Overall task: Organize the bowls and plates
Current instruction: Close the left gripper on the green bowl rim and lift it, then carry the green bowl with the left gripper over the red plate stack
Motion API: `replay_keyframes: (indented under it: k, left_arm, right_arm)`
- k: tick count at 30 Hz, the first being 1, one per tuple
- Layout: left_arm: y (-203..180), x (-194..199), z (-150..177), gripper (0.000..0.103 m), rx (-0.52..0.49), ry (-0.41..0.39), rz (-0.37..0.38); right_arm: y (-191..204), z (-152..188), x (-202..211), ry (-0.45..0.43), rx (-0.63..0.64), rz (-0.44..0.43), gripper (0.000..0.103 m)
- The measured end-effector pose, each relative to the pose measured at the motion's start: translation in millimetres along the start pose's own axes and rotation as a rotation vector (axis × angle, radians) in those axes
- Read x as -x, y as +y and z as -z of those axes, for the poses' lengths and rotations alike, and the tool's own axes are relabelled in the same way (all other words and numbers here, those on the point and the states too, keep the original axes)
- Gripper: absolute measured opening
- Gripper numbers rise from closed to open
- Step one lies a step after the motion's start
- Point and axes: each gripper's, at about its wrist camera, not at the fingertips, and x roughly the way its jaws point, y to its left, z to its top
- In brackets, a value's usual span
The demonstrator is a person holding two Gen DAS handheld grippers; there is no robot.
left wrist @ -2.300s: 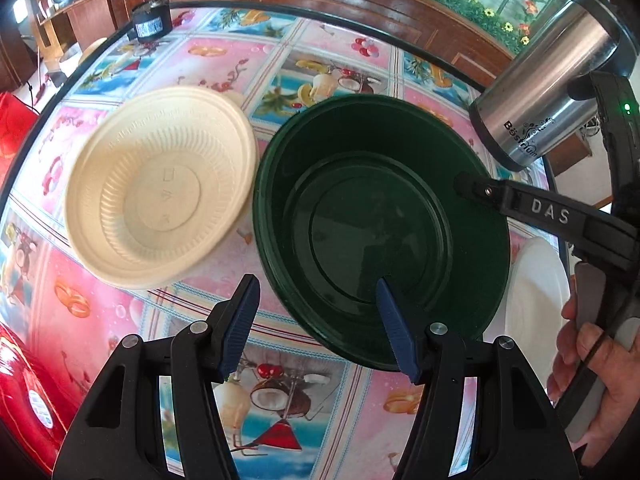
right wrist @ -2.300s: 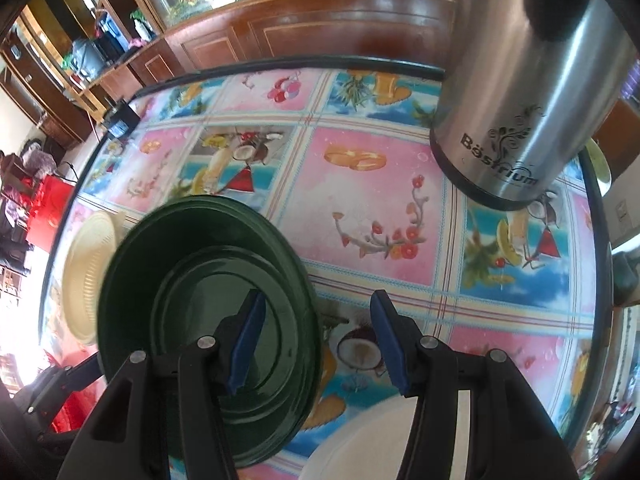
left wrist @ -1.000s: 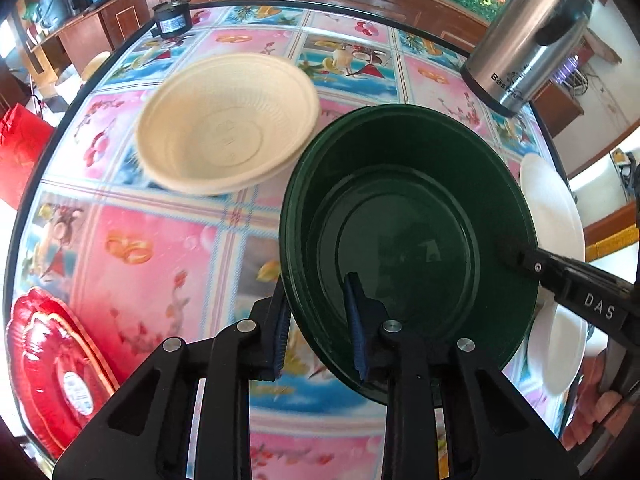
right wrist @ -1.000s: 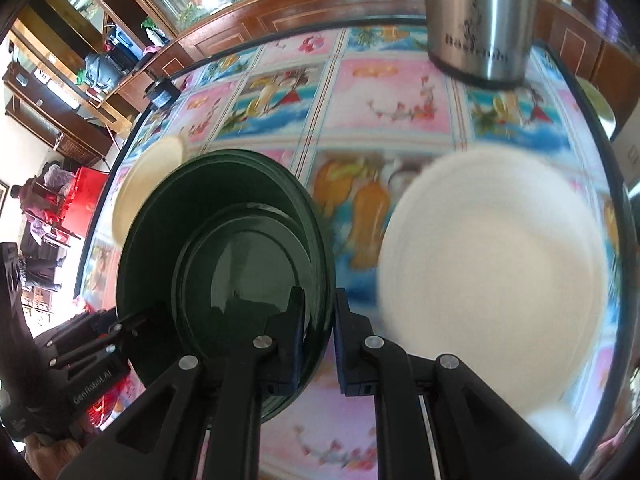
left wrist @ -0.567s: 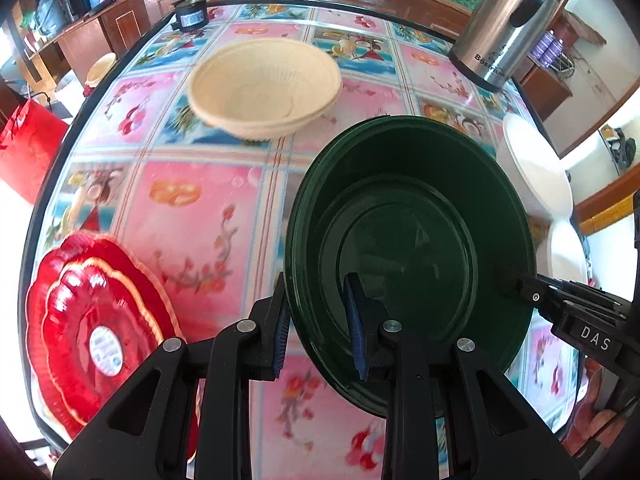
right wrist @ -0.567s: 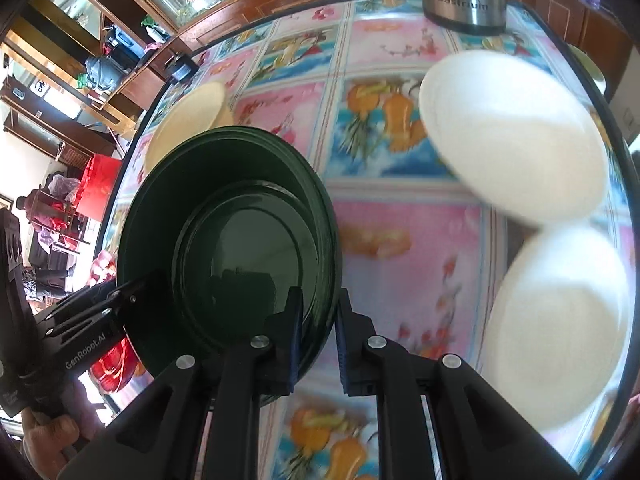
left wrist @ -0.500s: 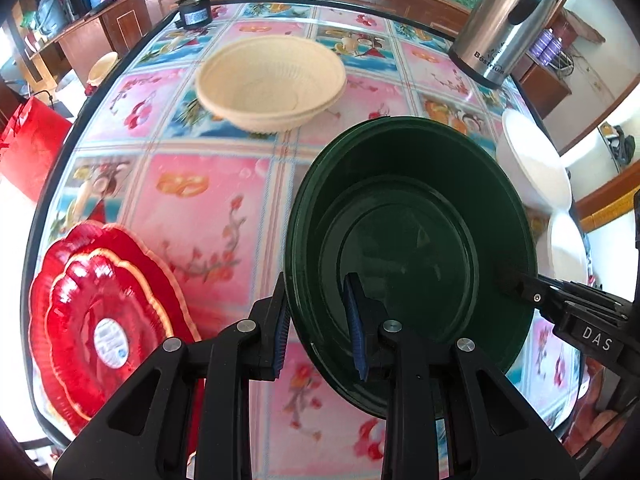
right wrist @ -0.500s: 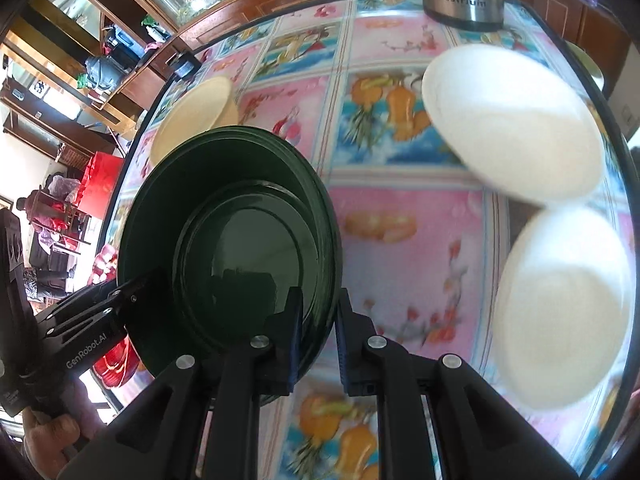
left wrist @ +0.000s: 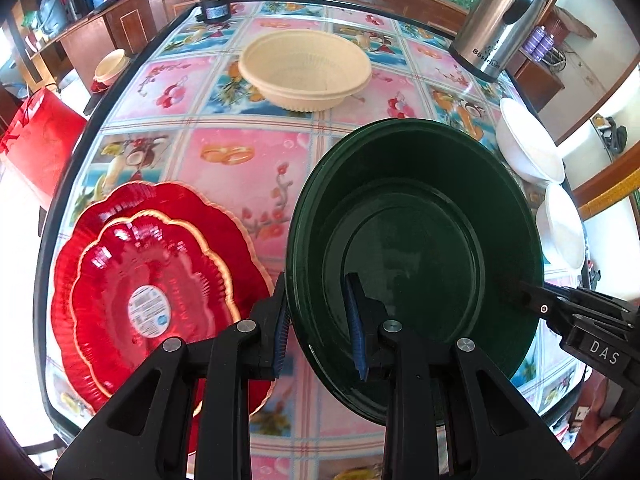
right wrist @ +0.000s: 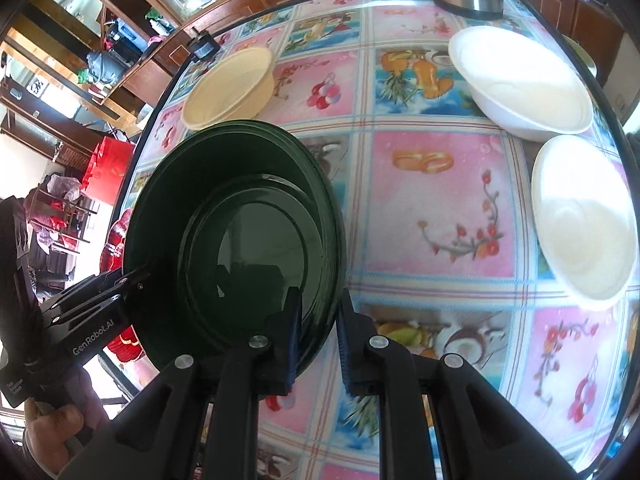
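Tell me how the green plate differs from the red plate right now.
The green plate is dark, plain and round-rimmed; the red plate is bright, ribbed, scalloped with a pale edge line and carries a sticker. The green plate is gripped at opposite rims by the left gripper and the right gripper; the red plate lies on the table, ungripped. Both are wide, shallow and face up.

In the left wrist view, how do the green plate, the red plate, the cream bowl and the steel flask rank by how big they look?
1. green plate, though it is held up nearest the camera
2. red plate
3. cream bowl, farther away
4. steel flask, at the far table edge

Nearness makes true sizes unsure.
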Motion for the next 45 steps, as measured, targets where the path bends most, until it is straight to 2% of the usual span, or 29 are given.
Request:
replay_keyframes:
  k: [9,21,29,45]
  left_arm:
    - [31,18,14,0.025,0.017,-0.021,-0.005]
    - [56,42,13,0.025,0.041,-0.058,0.009]
    - [85,45,21,0.025,0.078,-0.047,-0.027]
    - [169,55,32,0.025,0.202,-0.056,-0.123]
  right_arm:
    - [37,8,0,-0.006,0.044,0.009,0.018]
    - [69,5,1,-0.025,0.1,0.016,0.019]
    - [94,3,-6,-0.013,0.145,-0.006,0.019]
    - [175,-11,-49,0.044,0.282,-0.063,0.02]
